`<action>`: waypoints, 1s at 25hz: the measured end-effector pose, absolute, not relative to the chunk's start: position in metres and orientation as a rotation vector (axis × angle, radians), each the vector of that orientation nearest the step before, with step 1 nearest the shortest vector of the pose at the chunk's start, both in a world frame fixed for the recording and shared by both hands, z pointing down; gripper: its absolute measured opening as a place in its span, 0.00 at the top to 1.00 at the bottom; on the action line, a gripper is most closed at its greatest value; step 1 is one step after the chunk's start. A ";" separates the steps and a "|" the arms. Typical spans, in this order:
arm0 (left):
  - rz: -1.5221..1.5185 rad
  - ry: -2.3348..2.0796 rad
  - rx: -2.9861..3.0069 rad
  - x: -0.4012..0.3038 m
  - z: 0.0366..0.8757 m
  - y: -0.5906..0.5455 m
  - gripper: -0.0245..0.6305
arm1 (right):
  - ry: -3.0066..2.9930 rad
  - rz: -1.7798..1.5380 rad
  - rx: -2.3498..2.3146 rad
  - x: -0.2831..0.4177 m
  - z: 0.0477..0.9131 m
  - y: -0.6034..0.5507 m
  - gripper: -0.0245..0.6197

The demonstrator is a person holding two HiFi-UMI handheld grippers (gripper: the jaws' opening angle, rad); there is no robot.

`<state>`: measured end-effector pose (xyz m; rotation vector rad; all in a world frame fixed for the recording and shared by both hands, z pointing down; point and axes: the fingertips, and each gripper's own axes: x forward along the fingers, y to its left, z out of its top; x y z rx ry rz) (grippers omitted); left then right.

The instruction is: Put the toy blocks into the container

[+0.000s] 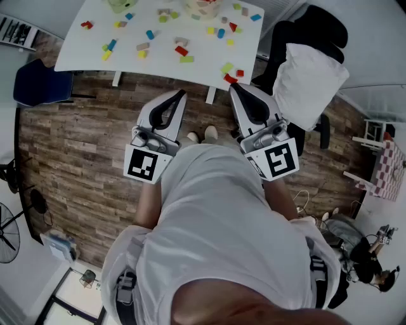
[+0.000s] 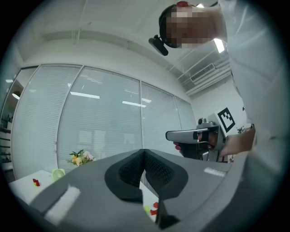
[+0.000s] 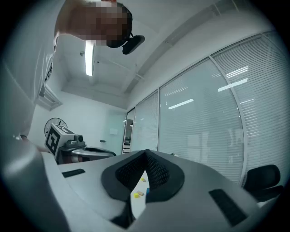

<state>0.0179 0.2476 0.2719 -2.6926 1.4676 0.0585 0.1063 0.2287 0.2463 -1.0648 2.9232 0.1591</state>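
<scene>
Several coloured toy blocks lie scattered on the white table (image 1: 82,51) at the top of the head view, among them a red block (image 1: 181,51), a green one (image 1: 186,59) and a yellow one (image 1: 106,55). A light green container (image 1: 119,5) stands at the table's far edge and shows again (image 2: 58,173) in the left gripper view. My left gripper (image 1: 183,94) (image 2: 144,152) and right gripper (image 1: 233,86) (image 3: 146,152) are held side by side over the floor, short of the table's near edge. Both are shut with nothing between the jaws.
A bunch of flowers (image 1: 203,7) stands at the table's far side. A blue chair (image 1: 41,82) is left of the table, and a black chair with a white cloth (image 1: 311,76) is to its right. A fan (image 1: 9,235) stands on the wooden floor at far left.
</scene>
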 end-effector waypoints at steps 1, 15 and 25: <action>0.056 1.476 -2.692 0.016 0.273 0.247 0.96 | 2.924 0.168 -1.068 0.105 0.246 0.229 0.96; 0.039 1.562 -2.687 -0.027 0.303 0.248 0.96 | 2.914 0.031 -1.384 0.137 0.298 0.192 0.96; 0.049 1.631 -2.723 -0.066 0.342 0.221 0.96 | 3.048 -0.094 -1.574 0.132 0.371 0.128 0.88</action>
